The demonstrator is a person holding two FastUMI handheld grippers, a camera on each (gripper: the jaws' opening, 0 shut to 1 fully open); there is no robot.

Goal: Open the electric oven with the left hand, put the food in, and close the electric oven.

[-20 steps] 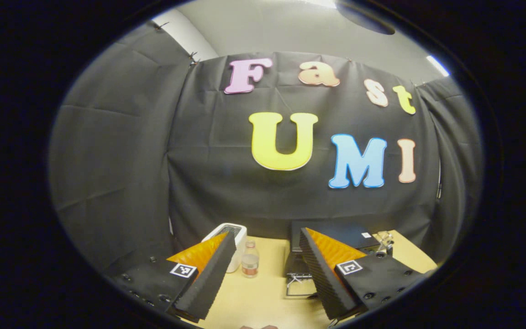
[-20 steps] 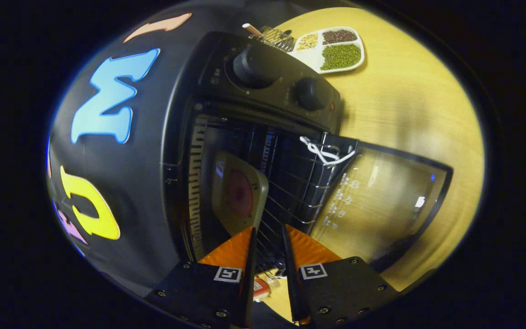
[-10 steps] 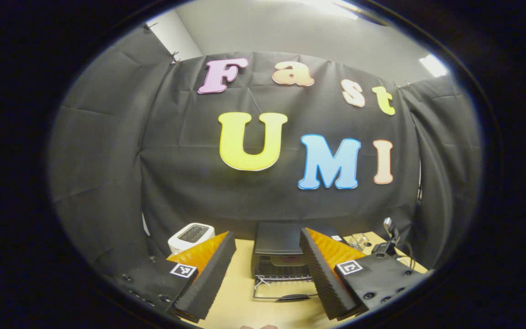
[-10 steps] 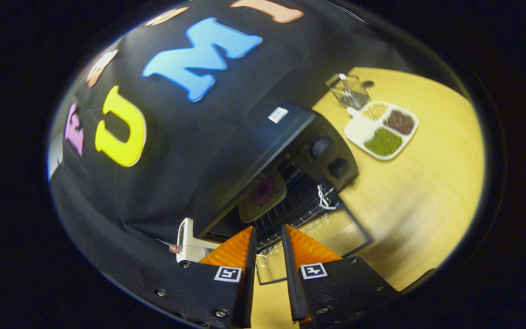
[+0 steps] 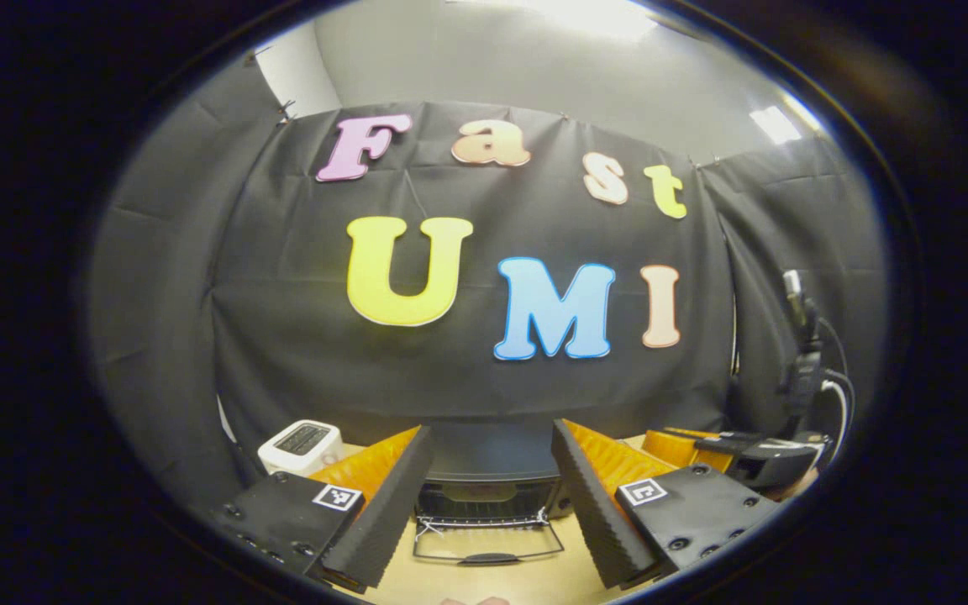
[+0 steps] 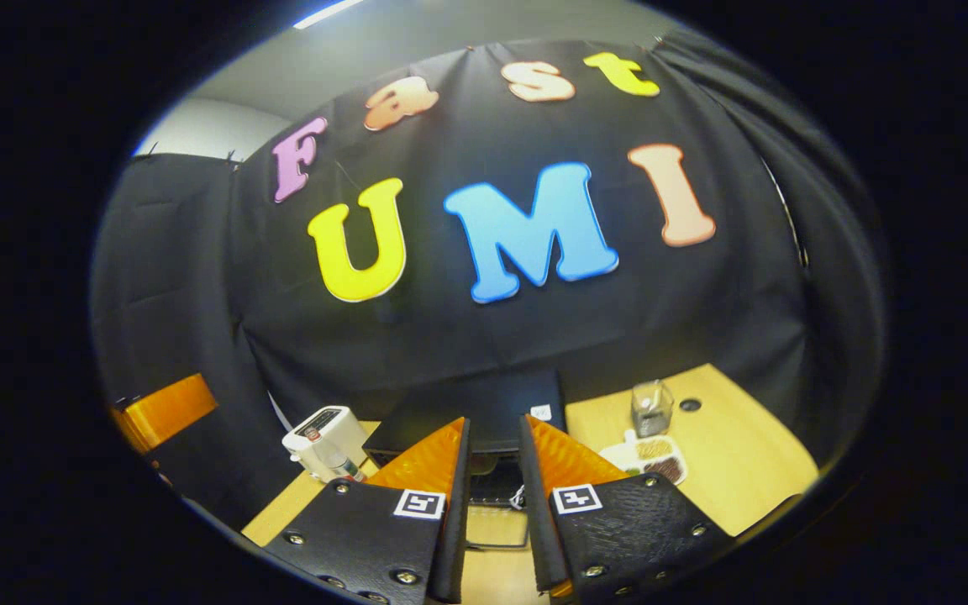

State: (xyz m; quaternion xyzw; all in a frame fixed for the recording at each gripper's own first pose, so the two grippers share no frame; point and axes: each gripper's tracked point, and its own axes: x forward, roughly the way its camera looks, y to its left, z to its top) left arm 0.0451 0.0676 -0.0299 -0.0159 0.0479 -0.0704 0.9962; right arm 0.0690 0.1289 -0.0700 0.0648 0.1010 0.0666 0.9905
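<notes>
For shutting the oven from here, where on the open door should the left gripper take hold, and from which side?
Probably the dark handle on the free front edge of the oven door, which lies folded down flat on the table. The left gripper is open and lined up before it, so coming from the front and slightly above, then lifting the edge toward the oven, looks best.

No wording can be read: the square black-and-white marker tags (image 5: pixel 338 497) on the gripper fingers carry only patterns; the small white label (image 6: pixel 540 412) on the electric oven (image 6: pixel 484 412) top is too small to make out.
</notes>
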